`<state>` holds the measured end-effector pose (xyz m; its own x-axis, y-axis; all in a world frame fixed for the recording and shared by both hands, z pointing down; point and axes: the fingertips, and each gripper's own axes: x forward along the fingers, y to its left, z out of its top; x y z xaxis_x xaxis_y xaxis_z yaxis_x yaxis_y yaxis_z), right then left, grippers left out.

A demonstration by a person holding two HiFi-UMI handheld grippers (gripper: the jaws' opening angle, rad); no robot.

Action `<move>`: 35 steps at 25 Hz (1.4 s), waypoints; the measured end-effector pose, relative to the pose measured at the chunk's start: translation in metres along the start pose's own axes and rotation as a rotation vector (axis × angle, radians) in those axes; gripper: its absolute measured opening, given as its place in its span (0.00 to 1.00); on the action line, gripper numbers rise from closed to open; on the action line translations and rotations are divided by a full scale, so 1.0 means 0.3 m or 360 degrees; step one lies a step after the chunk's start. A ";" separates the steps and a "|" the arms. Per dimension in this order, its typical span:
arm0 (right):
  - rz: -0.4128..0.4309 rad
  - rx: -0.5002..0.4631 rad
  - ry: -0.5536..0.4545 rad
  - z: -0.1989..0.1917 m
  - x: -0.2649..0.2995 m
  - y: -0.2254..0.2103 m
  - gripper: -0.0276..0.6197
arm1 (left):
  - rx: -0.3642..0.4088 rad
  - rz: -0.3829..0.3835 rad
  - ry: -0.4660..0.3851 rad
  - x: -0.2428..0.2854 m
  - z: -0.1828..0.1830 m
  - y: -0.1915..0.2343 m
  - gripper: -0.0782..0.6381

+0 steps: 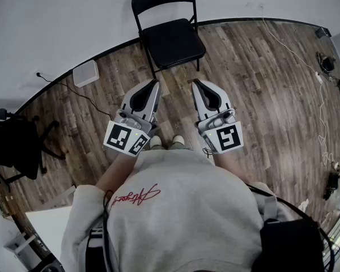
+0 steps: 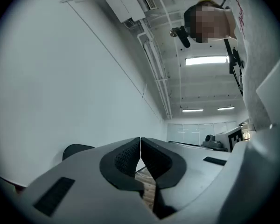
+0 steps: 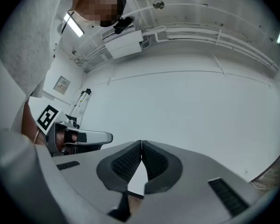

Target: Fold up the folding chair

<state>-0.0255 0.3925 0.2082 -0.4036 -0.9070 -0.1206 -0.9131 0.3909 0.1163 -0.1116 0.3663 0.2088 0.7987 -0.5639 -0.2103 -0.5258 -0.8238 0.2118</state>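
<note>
The folding chair stands unfolded by the wall; left gripper and right gripper hover closed, empty.

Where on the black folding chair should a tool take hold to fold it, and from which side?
Likely the front edge of the padded seat of the black metal folding chair, approached from the front: it stands open, facing the person, backrest toward the white wall.

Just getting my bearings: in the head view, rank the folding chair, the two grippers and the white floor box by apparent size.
1. folding chair
2. left gripper and right gripper: alike; nearer the camera, so true size unsure
3. white box
</note>
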 end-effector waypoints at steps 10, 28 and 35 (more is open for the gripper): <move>0.0009 -0.0010 0.0011 -0.010 0.014 0.002 0.07 | -0.0017 0.0006 0.0001 0.012 -0.004 0.013 0.13; -0.0003 0.0015 -0.0092 0.002 0.019 -0.090 0.07 | -0.0019 0.0078 -0.0007 0.066 -0.021 0.023 0.13; 0.0053 0.0018 -0.0053 -0.034 0.016 -0.171 0.07 | 0.0001 0.0122 -0.0040 0.129 -0.044 0.003 0.13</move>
<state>0.0199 0.3665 0.2119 -0.4353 -0.8877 -0.1497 -0.8996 0.4227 0.1095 -0.0773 0.3443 0.2133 0.7485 -0.6264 -0.2176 -0.5852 -0.7783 0.2275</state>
